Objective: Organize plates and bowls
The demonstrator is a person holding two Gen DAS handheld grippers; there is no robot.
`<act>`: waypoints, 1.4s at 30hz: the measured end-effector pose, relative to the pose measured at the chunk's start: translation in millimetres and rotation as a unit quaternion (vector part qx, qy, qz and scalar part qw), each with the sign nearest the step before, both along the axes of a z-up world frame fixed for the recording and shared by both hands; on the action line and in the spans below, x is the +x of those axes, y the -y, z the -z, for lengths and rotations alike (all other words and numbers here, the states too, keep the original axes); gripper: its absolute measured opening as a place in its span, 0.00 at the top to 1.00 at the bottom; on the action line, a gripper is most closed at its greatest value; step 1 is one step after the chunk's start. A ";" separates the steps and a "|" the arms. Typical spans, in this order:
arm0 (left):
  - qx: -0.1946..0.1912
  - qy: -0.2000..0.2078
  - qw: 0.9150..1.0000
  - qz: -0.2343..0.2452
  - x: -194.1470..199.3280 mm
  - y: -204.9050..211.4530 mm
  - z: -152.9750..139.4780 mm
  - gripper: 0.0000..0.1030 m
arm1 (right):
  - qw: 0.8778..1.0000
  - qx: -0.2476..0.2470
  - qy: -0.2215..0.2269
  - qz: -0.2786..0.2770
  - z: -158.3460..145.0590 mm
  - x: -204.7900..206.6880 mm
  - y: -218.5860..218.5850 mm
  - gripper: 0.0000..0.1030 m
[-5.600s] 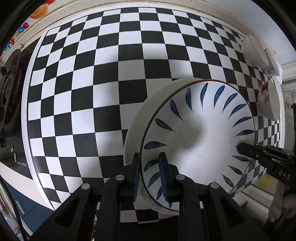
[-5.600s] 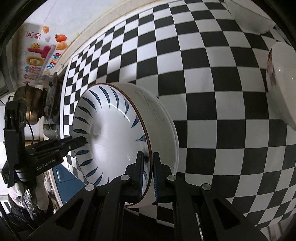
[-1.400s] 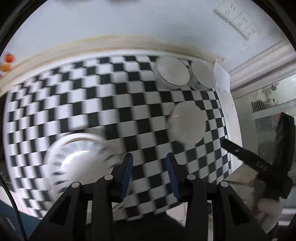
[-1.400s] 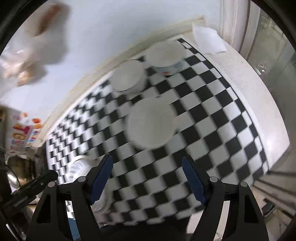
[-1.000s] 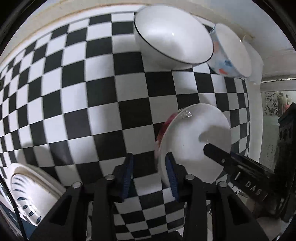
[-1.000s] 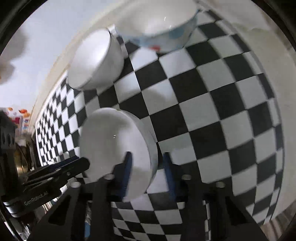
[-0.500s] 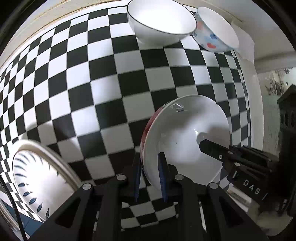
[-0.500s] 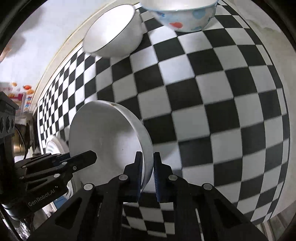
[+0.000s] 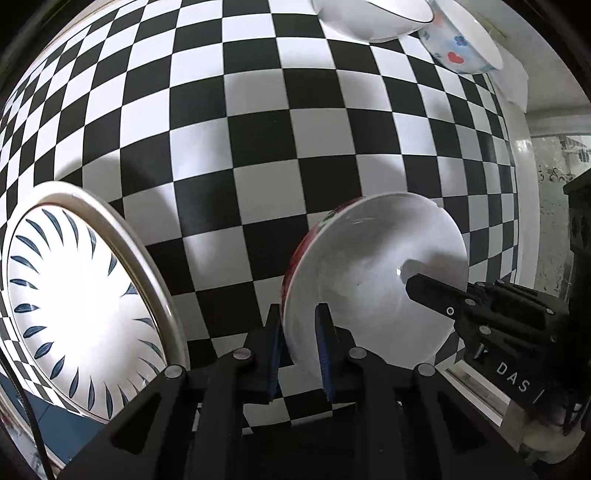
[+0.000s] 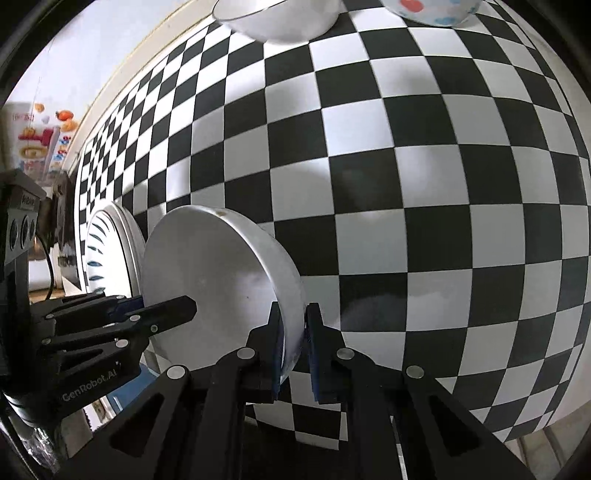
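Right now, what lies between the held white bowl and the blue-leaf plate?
Only bare checkered tabletop separates the white bowl from the blue-leaf plate; the left wrist view shows it.

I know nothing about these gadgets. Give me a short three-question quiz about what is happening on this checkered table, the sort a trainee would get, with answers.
1. True or false: both hand-held grippers clamp the same white bowl.
2. Multiple choice: what lies to the left of that bowl in the left wrist view? A) a plate with blue leaf marks B) a steel pot C) a glass
3. How many other bowls stand at the far end of the checkered table?

Key:
1. True. The left hand-held gripper pinches one side of the rim and the right hand-held gripper the opposite side.
2. A, the blue-leaf plate.
3. Two: a plain white bowl and a flower-patterned bowl.
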State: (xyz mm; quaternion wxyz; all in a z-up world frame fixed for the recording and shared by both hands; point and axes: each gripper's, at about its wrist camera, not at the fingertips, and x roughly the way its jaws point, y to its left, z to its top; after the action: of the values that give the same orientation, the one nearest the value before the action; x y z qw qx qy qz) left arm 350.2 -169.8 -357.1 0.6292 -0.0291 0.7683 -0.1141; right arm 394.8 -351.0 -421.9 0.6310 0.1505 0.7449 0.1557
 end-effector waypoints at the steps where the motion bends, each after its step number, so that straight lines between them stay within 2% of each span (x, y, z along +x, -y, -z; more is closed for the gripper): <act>1: 0.001 -0.001 1.000 -0.002 -0.2 -1.5 0.6 0.85 | 1.000 0.000 -0.001 -0.003 0.5 -0.3 -1.7 0.87; 11: 0.006 -0.008 1.000 -0.003 -0.1 2.2 8.4 0.85 | 1.000 0.000 -0.021 -0.011 10.1 1.2 -6.1 0.87; 16: 0.023 0.010 1.000 -0.006 4.8 -2.0 -9.2 0.84 | 0.999 0.014 -0.037 0.007 9.0 4.8 4.4 0.85; 20: 0.026 0.043 0.998 -0.027 17.3 -14.5 -40.3 0.81 | 0.999 0.019 -0.038 0.023 -10.3 14.2 26.0 0.71; 24: 0.012 0.076 0.996 -0.048 57.1 -17.1 -61.2 0.74 | 0.999 0.010 0.001 0.046 -39.1 42.1 46.6 0.61; 28: -0.014 0.075 0.994 -0.073 113.4 -9.5 -55.7 0.74 | 0.997 0.007 0.042 0.066 -52.1 92.7 59.7 0.60; 31: -0.017 0.074 0.994 -0.073 148.9 2.7 -47.5 0.74 | 0.995 -0.002 0.063 0.078 -50.8 137.0 63.4 0.60; 34: -0.007 0.068 0.995 -0.066 180.1 12.6 -37.6 0.74 | 0.995 -0.004 0.057 0.080 -41.8 175.2 58.9 0.60; 36: -0.015 0.052 0.996 -0.064 199.2 19.5 -30.4 0.74 | 0.995 0.006 0.047 0.084 -33.8 191.5 57.4 0.60; 42: -0.003 0.032 0.999 -0.039 236.6 35.3 -8.4 0.74 | 0.992 0.028 0.008 0.120 1.7 218.1 60.3 0.62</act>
State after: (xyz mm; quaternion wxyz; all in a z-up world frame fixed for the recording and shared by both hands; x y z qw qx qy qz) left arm 586.8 -205.0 -348.6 0.6573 -0.0570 0.7458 -0.0927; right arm 612.9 -411.3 -423.6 0.6464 0.2555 0.7119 0.1007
